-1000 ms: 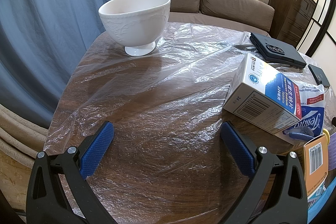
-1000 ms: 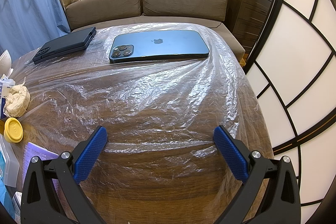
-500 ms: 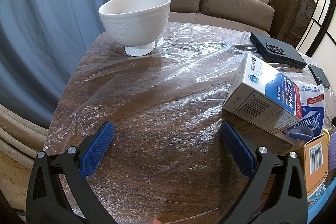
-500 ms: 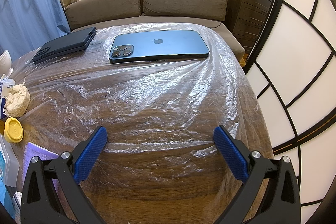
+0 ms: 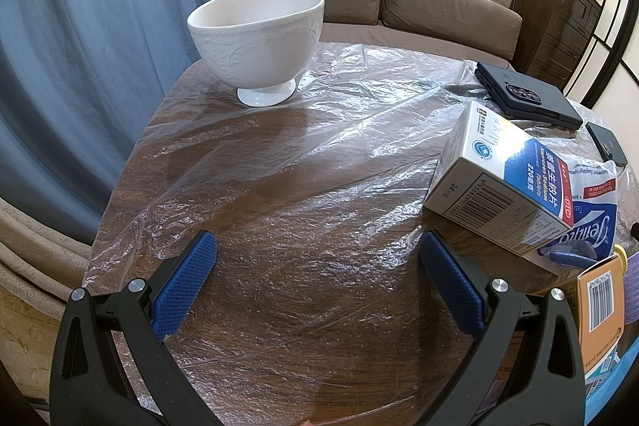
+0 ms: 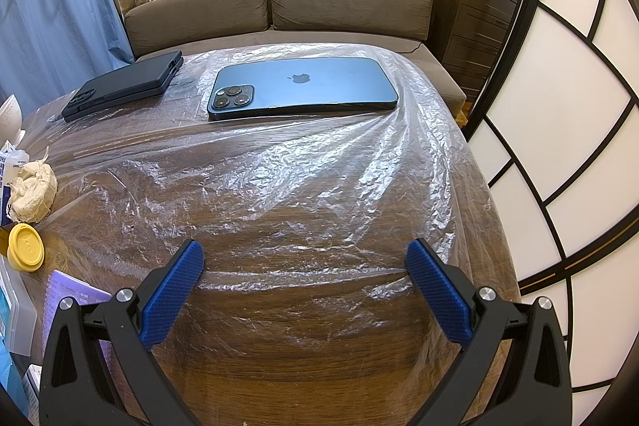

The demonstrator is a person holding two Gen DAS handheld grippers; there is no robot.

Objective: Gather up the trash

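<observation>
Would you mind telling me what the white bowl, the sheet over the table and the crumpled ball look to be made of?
White bowl: likely glazed ceramic, glossy with embossed relief.
Sheet: thin clear plastic film, wrinkled and shiny, wood grain showing through.
Crumpled ball: probably tissue or paper, matte, cream, creased.

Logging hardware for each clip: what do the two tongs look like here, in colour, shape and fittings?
Both look alike. The left tongs and right tongs each have two black plastic arms that spread in a V, with triangular cut-outs near the base. Each arm ends in a flat, oblong blue pad with a fine dotted grip texture. Round silver bolt heads sit on the arms. No cables, labels or sleeves show.
</observation>
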